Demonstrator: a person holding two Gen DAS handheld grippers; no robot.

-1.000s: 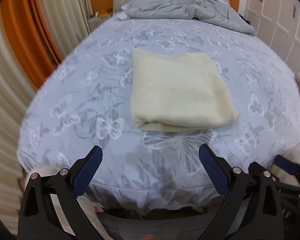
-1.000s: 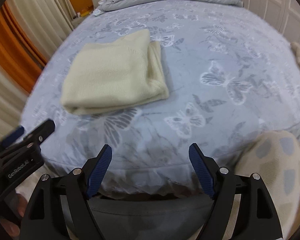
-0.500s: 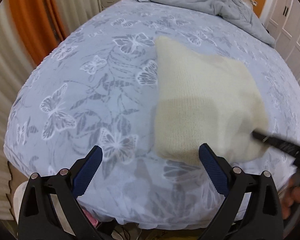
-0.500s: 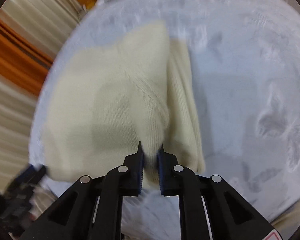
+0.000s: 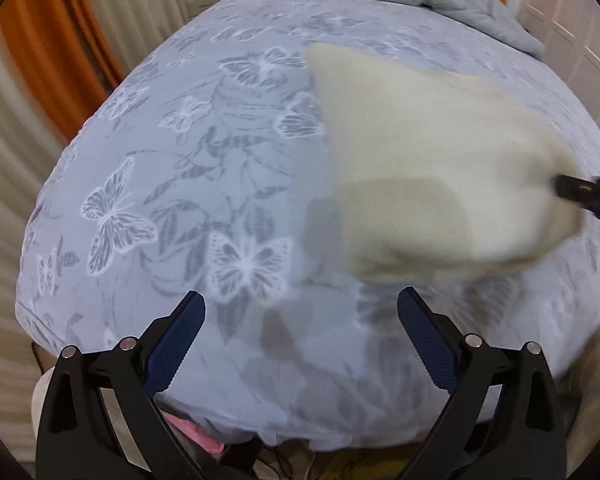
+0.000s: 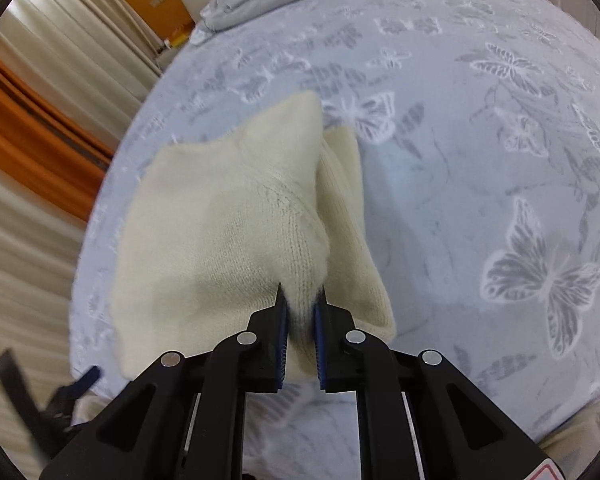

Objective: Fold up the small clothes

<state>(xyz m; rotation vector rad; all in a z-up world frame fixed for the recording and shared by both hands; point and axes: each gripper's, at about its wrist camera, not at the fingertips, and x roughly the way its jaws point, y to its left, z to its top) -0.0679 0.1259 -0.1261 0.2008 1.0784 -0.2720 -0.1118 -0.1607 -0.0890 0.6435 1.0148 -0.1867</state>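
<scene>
Right wrist view: right gripper (image 6: 301,312) clamps cream sweater (image 6: 228,236), no writing legible.

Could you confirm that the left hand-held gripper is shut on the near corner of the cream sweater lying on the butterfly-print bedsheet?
Not quite: it is the right hand-held gripper, not the left, that is shut on the near corner of the cream sweater on the butterfly-print bedsheet, as the right wrist view shows. The left hand-held gripper is open and holds nothing.
</scene>
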